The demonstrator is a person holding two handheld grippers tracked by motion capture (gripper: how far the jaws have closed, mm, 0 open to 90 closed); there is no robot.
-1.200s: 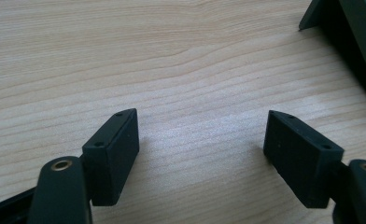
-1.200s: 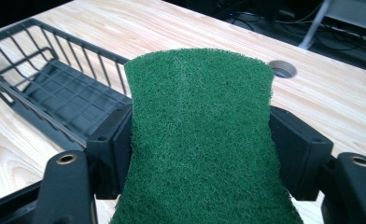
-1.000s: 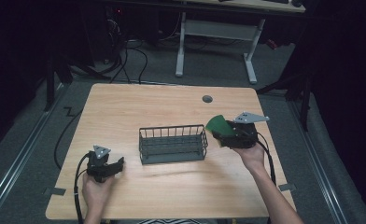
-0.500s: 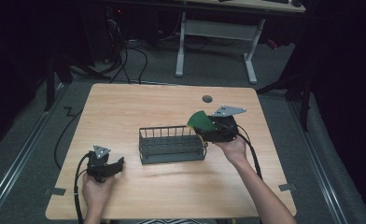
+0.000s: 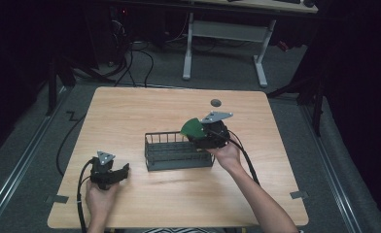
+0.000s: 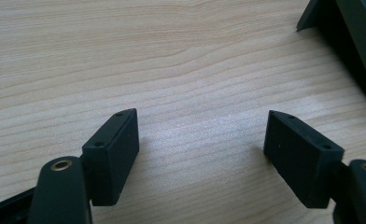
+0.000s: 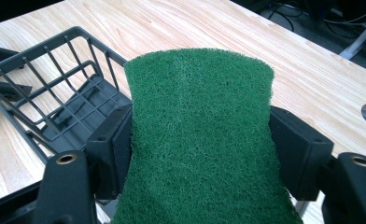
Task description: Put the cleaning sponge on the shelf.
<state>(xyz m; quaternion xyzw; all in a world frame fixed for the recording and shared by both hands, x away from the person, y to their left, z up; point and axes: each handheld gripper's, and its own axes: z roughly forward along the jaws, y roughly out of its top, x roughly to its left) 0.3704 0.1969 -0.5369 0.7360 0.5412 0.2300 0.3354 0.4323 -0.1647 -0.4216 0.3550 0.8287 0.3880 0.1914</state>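
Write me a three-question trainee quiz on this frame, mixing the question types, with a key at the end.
1. True or false: the right gripper is shut on the green scouring pad.
2. Multiple choice: the left gripper is
A. clamped on the wire basket
B. open over bare table, holding nothing
C. holding a second pad
3. Fill in: in the high view, the pad sits at the basket's ____ end, as seen in the picture.

Key
1. True; both jaws press its sides.
2. B; wood grain shows between its spread jaws.
3. Right; the pad is at that end's rim, not yet lying inside the basket.
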